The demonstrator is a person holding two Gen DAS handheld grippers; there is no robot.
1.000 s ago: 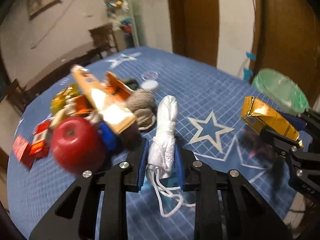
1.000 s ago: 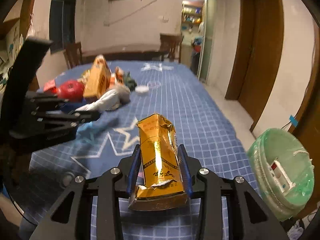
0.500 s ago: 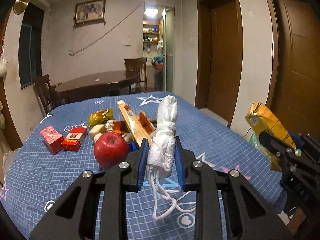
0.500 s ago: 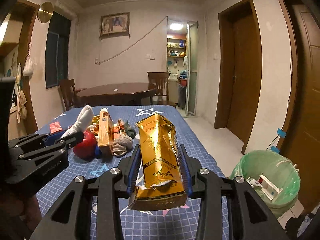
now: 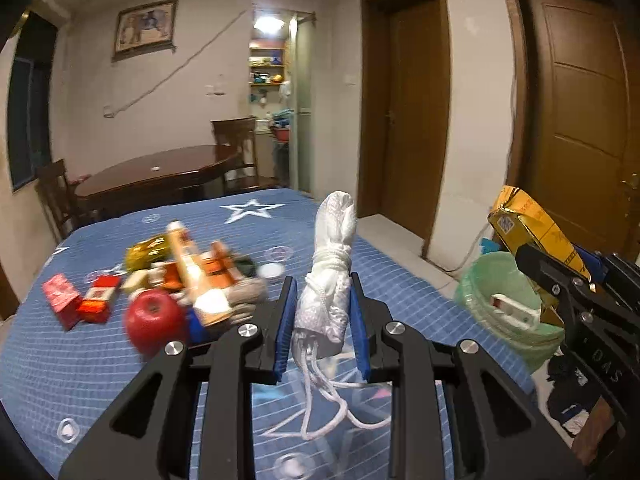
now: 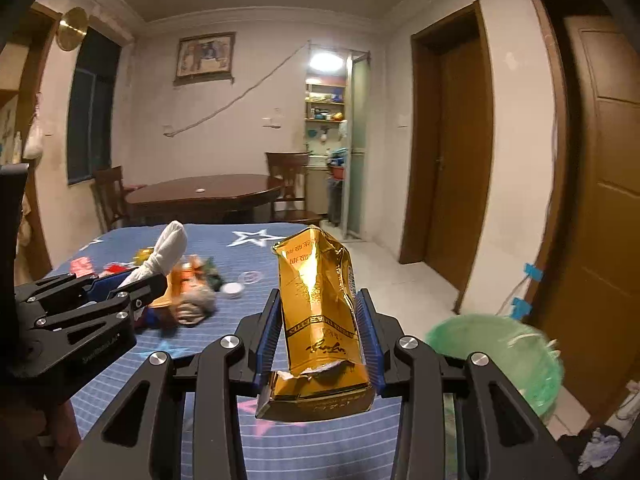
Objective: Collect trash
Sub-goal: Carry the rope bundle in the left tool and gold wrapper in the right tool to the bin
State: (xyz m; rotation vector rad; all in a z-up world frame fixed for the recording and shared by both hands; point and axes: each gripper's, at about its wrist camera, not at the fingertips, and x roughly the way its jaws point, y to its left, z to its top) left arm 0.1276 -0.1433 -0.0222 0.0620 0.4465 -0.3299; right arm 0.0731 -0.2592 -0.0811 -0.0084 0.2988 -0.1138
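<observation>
My left gripper (image 5: pixel 320 300) is shut on a rolled white cloth bundle (image 5: pixel 330 276) tied with string; loose strings hang below it. In the right wrist view that bundle (image 6: pixel 164 254) sticks up from the left gripper (image 6: pixel 158 280) at the left. My right gripper (image 6: pixel 318 316) is shut on a crumpled gold foil packet (image 6: pixel 318 308), held upright above the table's near edge. The left wrist view shows the same gold packet (image 5: pixel 532 228) at the right. A bin lined with a green bag (image 5: pixel 504 304) (image 6: pixel 504 356) stands on the floor at the right, with white rubbish inside.
On the blue star-patterned tablecloth (image 5: pixel 80 364) lie a red apple (image 5: pixel 154 320), red packets (image 5: pixel 76 300), an orange box (image 5: pixel 192 268), a grey cloth (image 6: pixel 196 302) and a white lid (image 6: pixel 233 289). A dark wooden table (image 6: pixel 200 194) with chairs stands behind; brown doors (image 6: pixel 456 160) are at the right.
Both grippers have risen and tilted up with the bundle and the packet still held. The views swung from the tabletop to the room, and the green bin now shows beside the packet.
</observation>
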